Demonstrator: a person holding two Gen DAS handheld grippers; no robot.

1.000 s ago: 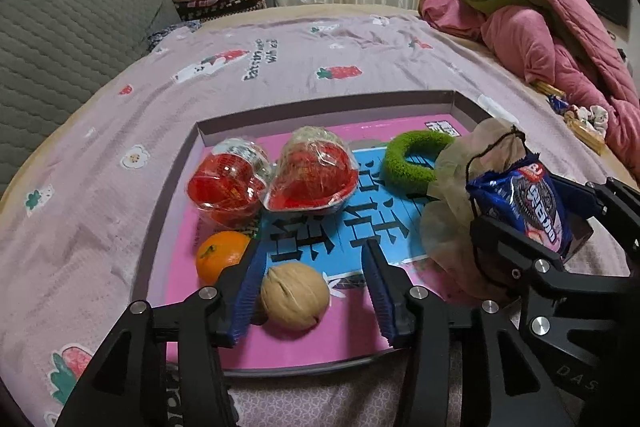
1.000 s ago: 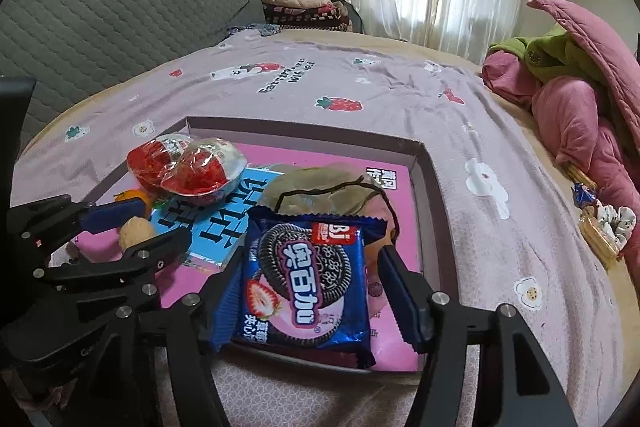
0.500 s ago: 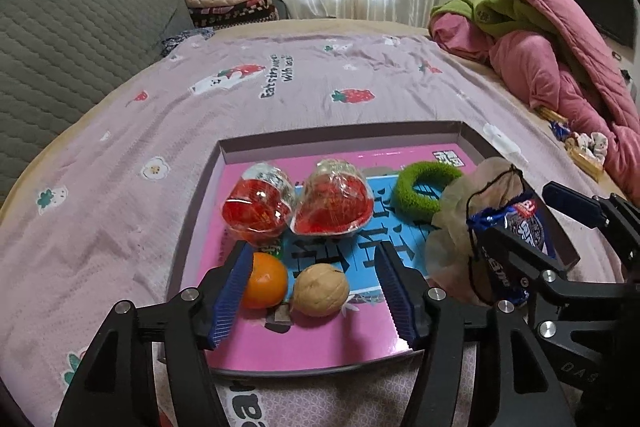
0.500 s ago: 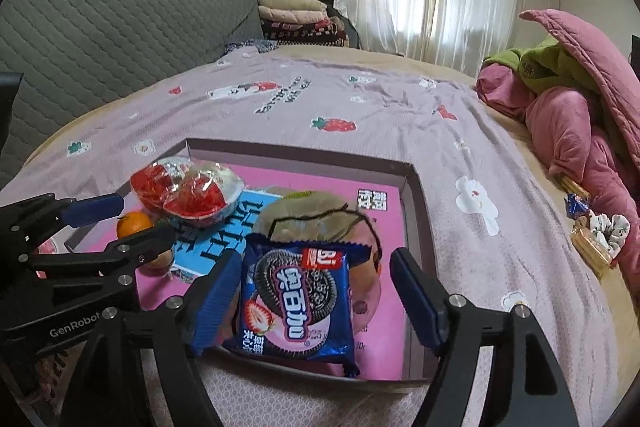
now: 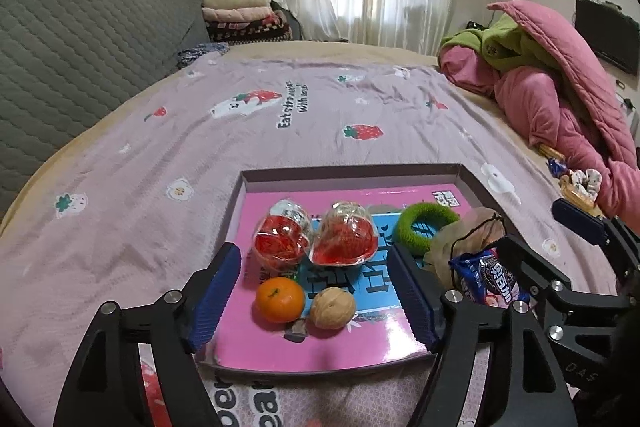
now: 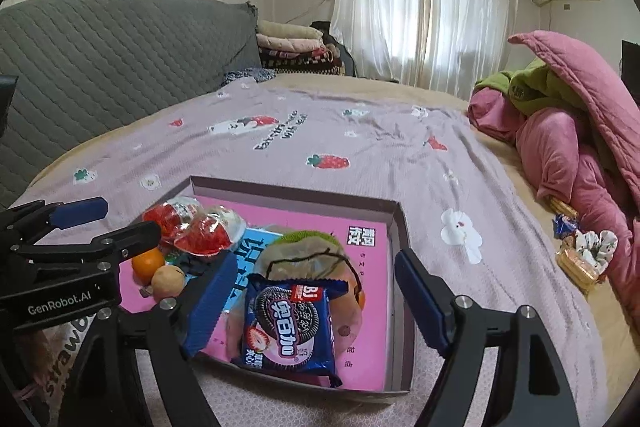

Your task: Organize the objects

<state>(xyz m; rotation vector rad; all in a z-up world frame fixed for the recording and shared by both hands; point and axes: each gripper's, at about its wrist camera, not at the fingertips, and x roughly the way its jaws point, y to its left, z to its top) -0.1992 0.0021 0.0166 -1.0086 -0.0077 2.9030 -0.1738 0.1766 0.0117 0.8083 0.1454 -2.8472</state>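
Snacks and small things lie in a flat box (image 5: 352,174) on the bed. The left gripper (image 5: 316,291) hangs over the near end of the box. Its jaws have just been opening and now stand wide, with nothing pressed between them. The walnut (image 5: 333,307) and the orange (image 5: 279,299) sit side by side on the pink floor of the box, seen between the blue pads (image 5: 218,297) but not touched by them. Behind them lie two clear cups of red jelly (image 5: 316,241), touching each other. A green ring (image 5: 425,227) lies to their right.

The right gripper (image 6: 308,303) hangs over the right part of the box. Its jaws have also just been opening and are wide now. The blue cookie pack (image 6: 289,327) lies free between them, on top of a thin see-through bag (image 6: 308,259) with a black string. The pack's near end leans over the box's front edge.

The box rests on a purple sheet (image 5: 248,131) with strawberry prints. A pink blanket (image 6: 576,131) is piled well off to the right.
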